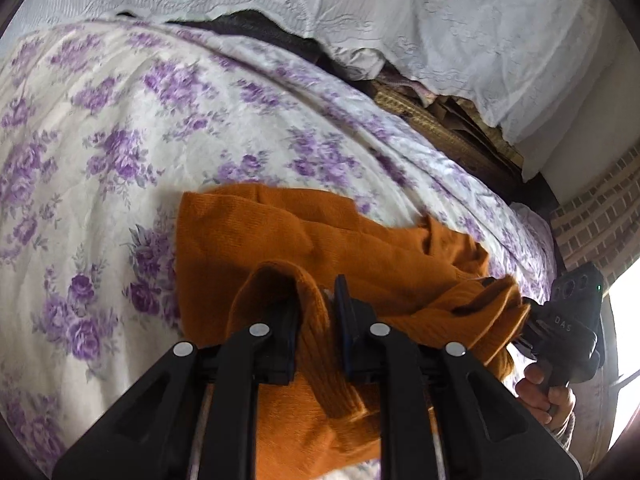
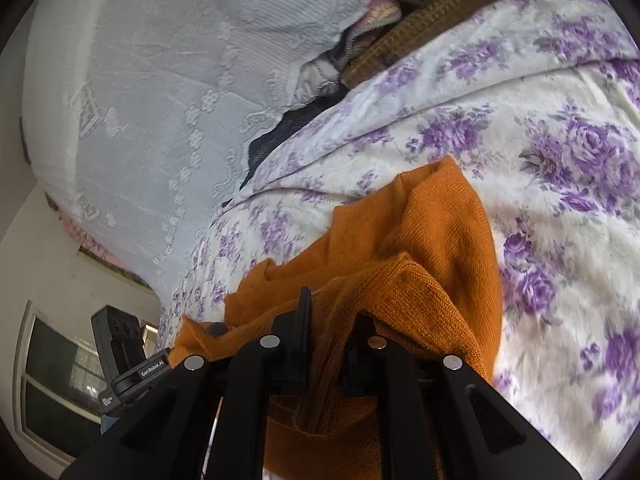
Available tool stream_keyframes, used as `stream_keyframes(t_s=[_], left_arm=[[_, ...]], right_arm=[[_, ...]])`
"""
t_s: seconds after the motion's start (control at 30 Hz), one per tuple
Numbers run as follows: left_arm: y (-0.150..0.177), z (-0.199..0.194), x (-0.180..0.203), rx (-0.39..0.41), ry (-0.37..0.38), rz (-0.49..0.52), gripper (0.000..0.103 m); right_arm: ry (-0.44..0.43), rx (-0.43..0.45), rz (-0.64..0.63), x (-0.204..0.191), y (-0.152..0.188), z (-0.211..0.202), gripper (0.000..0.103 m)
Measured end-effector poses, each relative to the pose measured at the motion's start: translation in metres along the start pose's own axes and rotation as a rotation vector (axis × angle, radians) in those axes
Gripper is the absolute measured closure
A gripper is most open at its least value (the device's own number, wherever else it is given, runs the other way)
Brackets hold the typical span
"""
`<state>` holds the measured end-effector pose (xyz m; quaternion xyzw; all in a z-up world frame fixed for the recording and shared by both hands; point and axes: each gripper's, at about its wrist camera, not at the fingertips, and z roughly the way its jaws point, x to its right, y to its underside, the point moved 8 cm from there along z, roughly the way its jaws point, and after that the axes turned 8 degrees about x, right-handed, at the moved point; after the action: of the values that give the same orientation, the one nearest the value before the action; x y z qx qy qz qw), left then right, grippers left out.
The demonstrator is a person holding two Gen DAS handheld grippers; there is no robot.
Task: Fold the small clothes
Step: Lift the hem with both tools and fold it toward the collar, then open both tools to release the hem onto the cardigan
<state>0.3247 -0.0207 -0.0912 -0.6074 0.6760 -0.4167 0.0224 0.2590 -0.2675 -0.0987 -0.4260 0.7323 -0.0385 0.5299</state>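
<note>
An orange knit sweater (image 1: 360,240) lies crumpled on a purple-flowered bedsheet (image 1: 120,140). In the left wrist view my left gripper (image 1: 316,312) is shut on a ribbed fold of it, with cloth draped over the left finger. At the right edge of that view, a hand (image 1: 544,392) holds my right gripper (image 1: 516,312), whose tips are buried in another bunch of the sweater. In the right wrist view the right gripper (image 2: 332,324) pinches the sweater (image 2: 432,232), which hides its right fingertip. The cloth stretches slack between the two grippers.
A white lace cover (image 1: 440,20) is heaped along the far side of the bed, over dark and woven brown fabrics (image 1: 460,120). A brick wall (image 1: 592,216) and a window (image 2: 56,380) lie beyond the bed's end. Bare flowered bedsheet (image 2: 560,160) spreads beside the sweater.
</note>
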Motion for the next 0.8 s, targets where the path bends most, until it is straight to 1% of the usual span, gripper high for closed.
stream_keyframes(t_s=[0.03,0.1,0.13,0.2,0.23,0.27,0.3,0.33,0.37,0.4,0.43,0.5,0.57,0.6,0.63,0.67,0.7,0.77,0.8], left_arm=[[0.000,0.005,-0.005,-0.006,0.001,-0.017,0.086],[-0.001,0.012,-0.011,-0.013,0.020,-0.041,0.086],[-0.002,0.013,-0.013,-0.015,0.035,-0.052,0.086],[-0.006,0.005,-0.015,0.000,0.059,-0.064,0.085],[-0.008,0.000,-0.016,0.020,0.059,-0.065,0.079],[-0.015,-0.011,-0.019,0.068,0.046,-0.065,0.054],[-0.020,-0.020,-0.024,0.111,0.014,-0.067,0.035],[-0.029,-0.035,-0.035,0.196,-0.053,-0.081,0.009],[-0.033,-0.042,-0.038,0.234,-0.079,-0.089,0.008],[-0.036,-0.048,-0.042,0.256,-0.099,-0.091,0.008],[-0.037,-0.050,-0.045,0.257,-0.108,-0.091,0.009],[-0.034,-0.050,-0.045,0.252,-0.102,-0.088,0.009],[-0.030,-0.047,-0.033,0.241,-0.113,-0.035,0.009],[-0.028,-0.045,-0.025,0.237,-0.125,0.010,0.009],[-0.025,-0.044,-0.014,0.244,-0.146,0.077,0.009],[-0.021,-0.044,-0.001,0.256,-0.165,0.147,0.009],[-0.018,-0.042,0.012,0.267,-0.177,0.213,0.009],[-0.010,-0.036,0.036,0.271,-0.173,0.316,0.009],[-0.007,-0.032,0.045,0.271,-0.178,0.353,0.009]], right_arm=[[-0.010,-0.003,0.010,0.002,-0.001,0.003,0.085],[-0.033,-0.014,0.025,0.005,-0.001,0.004,0.076],[-0.063,-0.019,0.042,0.005,-0.002,0.003,0.074],[-0.144,-0.003,0.100,0.003,-0.009,-0.006,0.063],[-0.177,0.017,0.119,0.001,-0.014,-0.014,0.062],[-0.194,0.036,0.124,0.001,-0.018,-0.019,0.060],[-0.203,0.071,0.122,0.000,-0.024,-0.028,0.055],[-0.201,0.101,0.112,0.000,-0.028,-0.034,0.053],[-0.191,0.127,0.100,0.000,-0.032,-0.038,0.050],[-0.186,0.146,0.090,0.001,-0.034,-0.041,0.050],[-0.181,0.149,0.089,0.001,-0.035,-0.041,0.050],[-0.174,0.143,0.078,0.000,-0.034,-0.040,0.050],[-0.137,0.149,0.039,-0.003,-0.034,-0.040,0.050],[-0.088,0.157,-0.013,-0.004,-0.034,-0.039,0.050],[-0.047,0.171,-0.062,-0.005,-0.033,-0.037,0.050],[-0.021,0.183,-0.101,-0.007,-0.032,-0.037,0.056],[-0.001,0.183,-0.145,-0.011,-0.030,-0.035,0.065],[0.002,0.165,-0.192,-0.018,-0.024,-0.029,0.074],[0.004,0.163,-0.220,-0.023,-0.022,-0.025,0.078]])
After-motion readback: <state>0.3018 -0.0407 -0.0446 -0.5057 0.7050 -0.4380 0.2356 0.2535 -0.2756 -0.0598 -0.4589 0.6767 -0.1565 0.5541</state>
